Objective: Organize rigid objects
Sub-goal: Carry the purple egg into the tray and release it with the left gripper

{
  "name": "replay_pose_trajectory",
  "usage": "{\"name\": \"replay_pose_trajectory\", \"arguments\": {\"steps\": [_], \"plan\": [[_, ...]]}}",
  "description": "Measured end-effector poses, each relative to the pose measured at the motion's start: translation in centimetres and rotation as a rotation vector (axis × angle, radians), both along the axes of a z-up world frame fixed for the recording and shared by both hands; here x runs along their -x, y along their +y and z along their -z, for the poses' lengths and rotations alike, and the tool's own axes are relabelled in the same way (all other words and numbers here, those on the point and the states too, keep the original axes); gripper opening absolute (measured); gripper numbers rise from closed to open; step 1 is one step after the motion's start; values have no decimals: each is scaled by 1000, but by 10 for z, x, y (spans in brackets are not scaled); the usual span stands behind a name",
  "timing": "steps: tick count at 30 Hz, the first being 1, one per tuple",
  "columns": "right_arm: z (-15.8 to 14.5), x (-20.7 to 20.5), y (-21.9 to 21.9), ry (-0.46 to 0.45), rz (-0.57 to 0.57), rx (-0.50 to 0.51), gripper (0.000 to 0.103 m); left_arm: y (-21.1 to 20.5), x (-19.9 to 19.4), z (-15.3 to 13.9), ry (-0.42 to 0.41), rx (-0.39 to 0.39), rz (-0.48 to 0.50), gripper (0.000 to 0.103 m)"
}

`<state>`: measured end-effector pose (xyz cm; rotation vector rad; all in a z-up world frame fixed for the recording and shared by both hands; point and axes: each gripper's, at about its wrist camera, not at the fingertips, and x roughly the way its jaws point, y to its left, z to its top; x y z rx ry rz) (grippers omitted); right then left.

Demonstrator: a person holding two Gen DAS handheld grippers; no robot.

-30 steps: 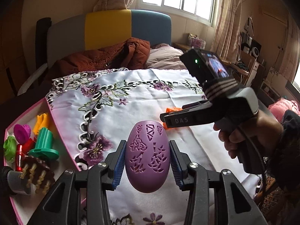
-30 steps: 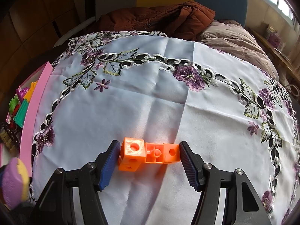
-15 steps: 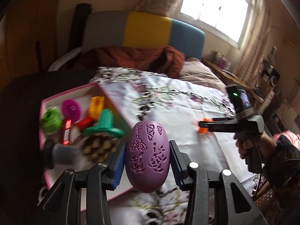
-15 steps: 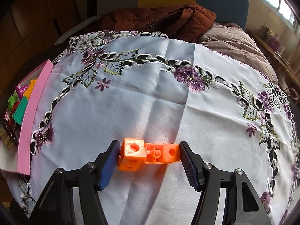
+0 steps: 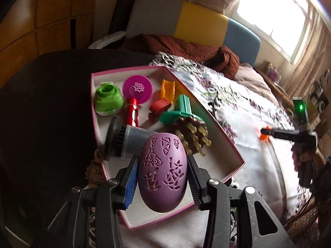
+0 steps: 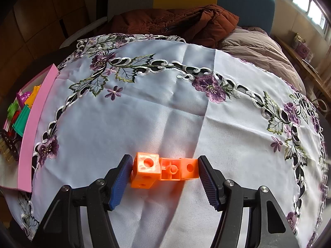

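Note:
My left gripper (image 5: 162, 177) is shut on a purple egg-shaped shell (image 5: 162, 173) with cut-out patterns and holds it above the near end of a pink-rimmed box (image 5: 227, 138). My right gripper (image 6: 163, 173) is shut on a row of orange linked cubes (image 6: 165, 170) that rests on the white embroidered tablecloth (image 6: 165, 103). The right gripper with the orange cubes also shows far right in the left wrist view (image 5: 275, 134).
The box holds a green cup (image 5: 107, 99), a magenta sieve (image 5: 137, 88), orange and red pieces (image 5: 165, 97), a teal mould (image 5: 180, 111), a grey brush (image 5: 128, 140) and a brown comb piece (image 5: 192, 132). A brown jacket (image 6: 175, 24) lies on the bed behind.
My left gripper has swung left with the purple shell, from over the tablecloth to over the box. My right gripper has stayed on the orange cubes.

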<state>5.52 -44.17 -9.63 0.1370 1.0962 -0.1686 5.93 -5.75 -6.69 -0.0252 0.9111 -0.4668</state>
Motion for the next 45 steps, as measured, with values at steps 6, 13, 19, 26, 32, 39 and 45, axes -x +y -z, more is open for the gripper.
{"name": "replay_pose_trajectory", "arguments": {"steps": [6,13,19,26,32,39,45], "plan": [[0,0,1,0,-2,10,65,-5,-11,24,43,-71,12,44],[-1,0,1,0,-3,12,65,-4,-18,30,12,-126,16,44],[-1,0,1,1,-3,15,65,-1,-26,26,44,-84,-15,44],[-1,0,3,2,-10,26,65,9,-10,9,3,-82,-62,44],[-2,0,3,1,-18,38,65,4,1,-10,-54,-105,-69,44],[-1,0,5,-3,-18,51,65,-1,10,-25,-103,-142,-108,44],[-4,-2,13,13,0,102,65,4,12,-30,-110,-122,-117,44]]}}
